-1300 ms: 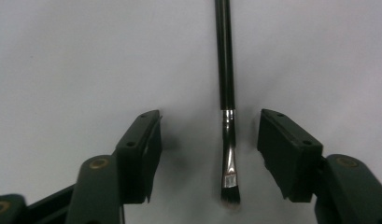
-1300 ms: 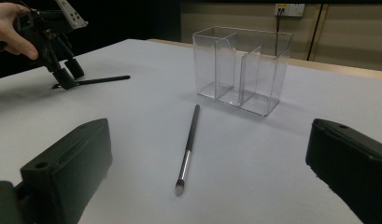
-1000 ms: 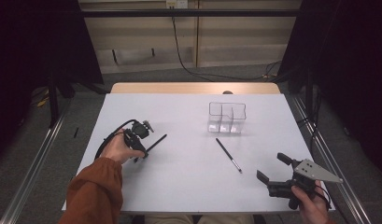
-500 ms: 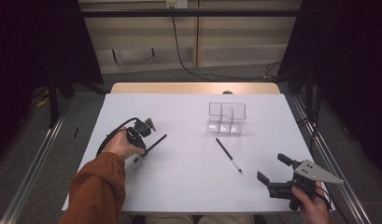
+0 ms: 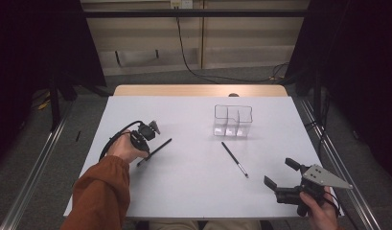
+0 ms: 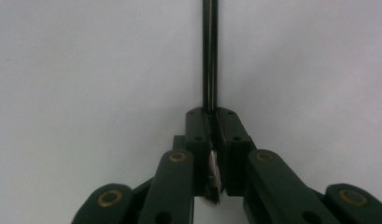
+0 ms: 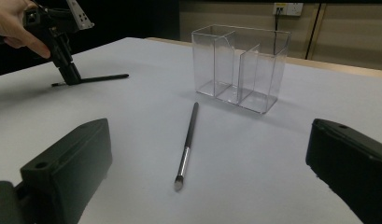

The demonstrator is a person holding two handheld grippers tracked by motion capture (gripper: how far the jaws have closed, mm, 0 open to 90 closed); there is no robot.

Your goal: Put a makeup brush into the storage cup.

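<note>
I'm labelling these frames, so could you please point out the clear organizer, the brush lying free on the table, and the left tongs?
Clear organizer [image 5: 233, 120], high view, front wall.
Free brush [image 7: 189, 135], right gripper view, middle of its black handle.
Left tongs [image 6: 213, 135], left gripper view, between the tips, shut on the other brush.

A white table [image 5: 193, 191] carries a clear divided organiser [image 5: 233, 120] at about one o'clock from its middle, standing upright. Beyond the far edge, at twelve o'clock, a black cable [image 5: 193, 62] hangs down a beige wall panel [image 5: 136, 38] and trails across grey floor [image 5: 21, 163].
</note>
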